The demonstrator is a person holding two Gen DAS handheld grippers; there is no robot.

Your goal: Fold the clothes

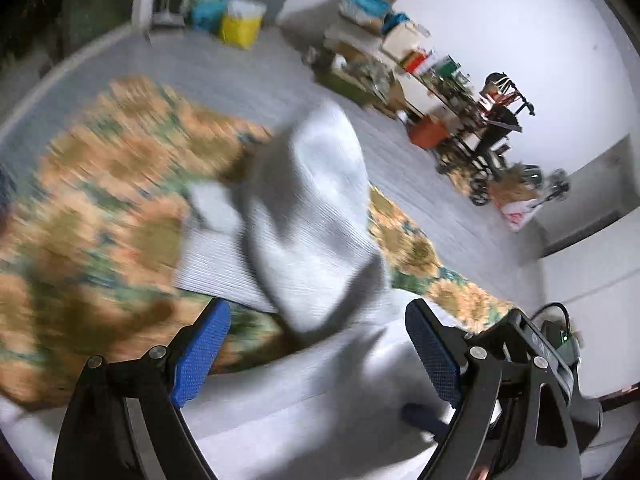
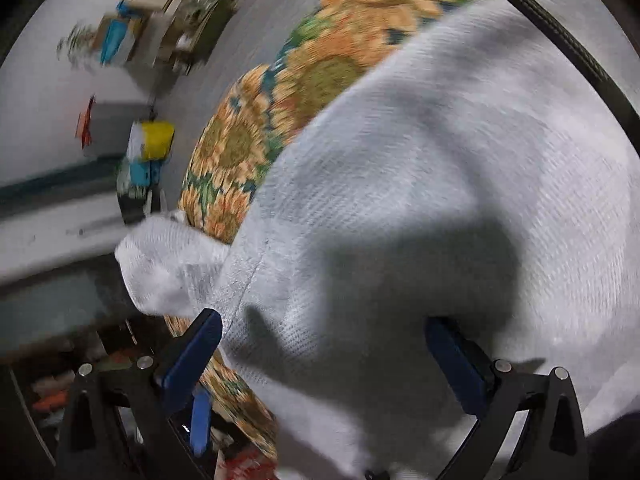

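white knit garment, fold in progress, not finished

item: one white knit garment (image 1: 308,216), ribbed or waffle texture, lying on a sunflower-print cloth (image 1: 92,184) spread over a pale surface. both views are motion-blurred, so fine detail is limited.

location: the garment takes up the near half of the cloth, close under both grippers. in the right wrist view it fills most of the picture.

progress: partly done, by judgement. one flap or sleeve is thrown over the body in the left wrist view, rumpled and raised rather than flat. in the right wrist view a sleeve end (image 2: 168,268) sticks out past the cloth's edge, unfolded. no neat rectangle yet; the outline is loose and creased. left to do, as far as can be told: flatten the turned flap, bring in the stray sleeve, complete the remaining folds.

orientation: in the left wrist view the turned flap's long axis runs from near the gripper away toward the far clutter (image 1: 404,60) along the wall. the whole garment's long axis cannot be told; too much is cropped.

left gripper (image 1: 316,352): jaws spread wide, nothing pinched between the blue pads.

right gripper (image 2: 324,360): jaws apart, fabric lying between and below them; pads do not appear to press it.
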